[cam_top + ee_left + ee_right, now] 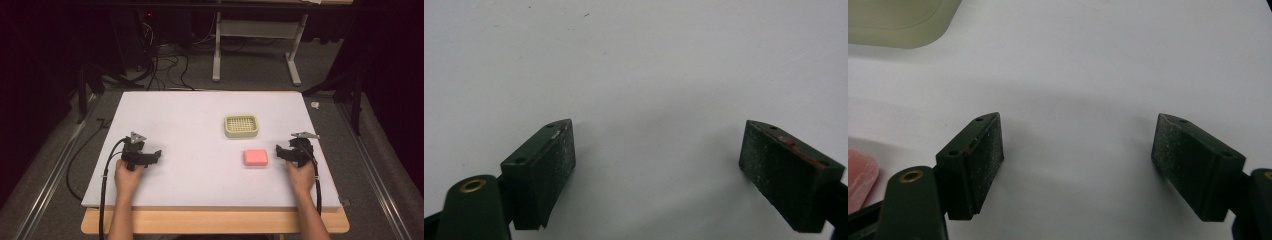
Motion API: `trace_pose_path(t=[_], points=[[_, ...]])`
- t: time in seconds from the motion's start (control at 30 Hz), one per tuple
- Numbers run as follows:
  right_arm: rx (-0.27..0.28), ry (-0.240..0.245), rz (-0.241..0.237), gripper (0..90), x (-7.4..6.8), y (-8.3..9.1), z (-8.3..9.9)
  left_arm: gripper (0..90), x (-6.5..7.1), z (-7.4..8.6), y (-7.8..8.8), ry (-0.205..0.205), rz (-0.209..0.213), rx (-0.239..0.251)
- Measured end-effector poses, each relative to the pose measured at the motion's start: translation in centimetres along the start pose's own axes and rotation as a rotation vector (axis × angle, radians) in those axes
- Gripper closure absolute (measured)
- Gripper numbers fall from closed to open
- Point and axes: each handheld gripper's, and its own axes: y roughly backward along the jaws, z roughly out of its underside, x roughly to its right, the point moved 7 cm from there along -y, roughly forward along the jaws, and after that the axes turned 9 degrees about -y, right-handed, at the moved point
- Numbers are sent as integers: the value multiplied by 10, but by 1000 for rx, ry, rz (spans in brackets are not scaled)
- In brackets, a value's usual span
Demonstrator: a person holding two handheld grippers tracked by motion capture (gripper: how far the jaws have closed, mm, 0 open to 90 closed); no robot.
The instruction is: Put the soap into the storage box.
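Note:
A pink rectangular block (255, 157) lies flat on the white table top (200, 115), right of centre. Behind it and a little left stands a cream dish with a slotted grid top (241, 126). My right gripper (279, 151) rests just right of the pink block, apart from it, jaws open. In the right gripper view the gripper (1078, 122) has only bare table between its pads; the pink block (858, 182) peeks in at the lower left and the cream dish (898, 20) at the upper left. My left gripper (157, 154) sits at the table's left, open (659, 130) over bare table.
The white top lies on a wooden board (215, 222) whose front edge shows below the hands. Beyond the far edge are a white desk frame (255, 45) and loose cables (165, 65) on the floor. Metal rails (380, 185) run along both sides.

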Motion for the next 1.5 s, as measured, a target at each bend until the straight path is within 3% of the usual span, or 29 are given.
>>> trace_pose_path(t=[0.4, 0.6, 0.73, 0.9, 1.07, 1.5], points=[[-7, -1, -5, 208, 0, 0, 0, 153, 0, 0, 0, 0, 0, 0], [-24, -8, 14, 142, 1, 1, 0, 153, 0, 0, 0, -2, 0, -2], [-23, -26, -28, 141, -6, 9, -1, 153, 0, 0, 0, 0, -1, 0], [-8, -37, -32, 141, -7, 17, 0, 153, 0, 0, 0, 0, -1, 0], [-1, -33, -54, 142, -10, 23, 3, 153, 0, 0, 0, 0, -1, 0], [15, -7, -131, 145, -35, 48, 12, 153, 0, 0, 0, 0, -1, 0]])
